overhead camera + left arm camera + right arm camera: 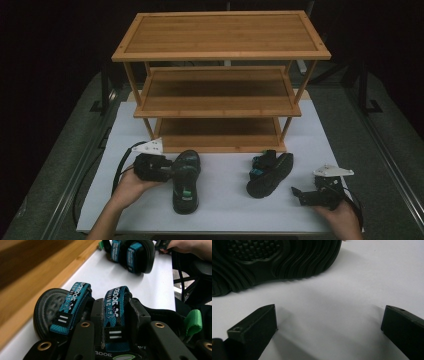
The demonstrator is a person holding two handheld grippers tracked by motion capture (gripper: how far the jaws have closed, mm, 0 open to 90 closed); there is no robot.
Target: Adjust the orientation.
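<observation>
Your left tongs (116, 322) pinch the strap (115, 305) of the near shoe (185, 180); squeeze tight, lift slowly to the rack (220, 107); your right tongs (329, 332) gape wide, holding nothing, with the tipped shoe (269, 260) just ahead.

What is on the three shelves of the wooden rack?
The rack's top shelf is bare. The visible parts of the middle and bottom shelves look bare too, but the shelf above hides the back of each.

Left gripper (116, 322) at bottom centre, jaws closed on a teal strap (115, 305) of the near sandal (62, 312), second sandal (132, 253) top centre, wooden shelf edge (37, 282) upper left, white tabletop (150, 287)
</observation>
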